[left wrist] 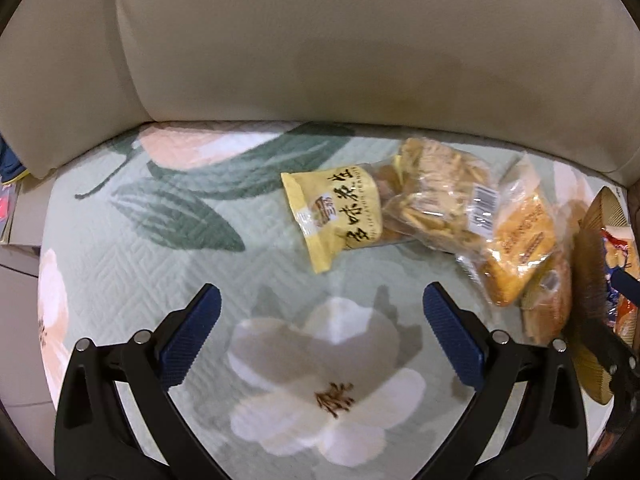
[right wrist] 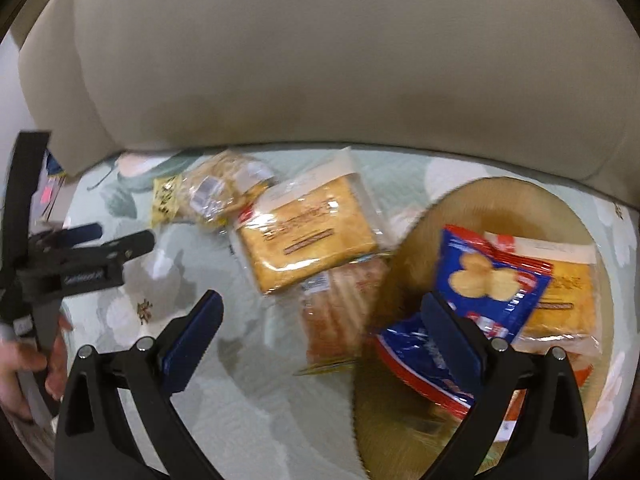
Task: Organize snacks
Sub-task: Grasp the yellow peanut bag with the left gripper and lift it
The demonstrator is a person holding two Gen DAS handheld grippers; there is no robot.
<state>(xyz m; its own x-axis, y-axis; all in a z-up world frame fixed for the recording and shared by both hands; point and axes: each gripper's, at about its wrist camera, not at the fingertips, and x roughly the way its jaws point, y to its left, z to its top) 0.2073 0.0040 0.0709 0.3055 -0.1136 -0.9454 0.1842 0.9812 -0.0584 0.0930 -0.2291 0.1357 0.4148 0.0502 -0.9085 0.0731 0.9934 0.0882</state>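
Only in the right view, blue cracker packet (right wrist: 490, 280) in basket (right wrist: 404, 264); both grippers' fingers spread, empty.

From my left camera I see the left gripper (left wrist: 322, 322) with its two blue pads wide apart, hanging over the white flower on the quilted cover (left wrist: 132, 264). Nothing is between them. Ahead lies a yellow peanut bag (left wrist: 334, 216), touching a clear bag of biscuits (left wrist: 436, 196). To the right are an orange cracker pack (left wrist: 518, 244) and the basket (left wrist: 592, 300) (only its edge shows). Behind stands the beige sofa cushion (left wrist: 320, 48).
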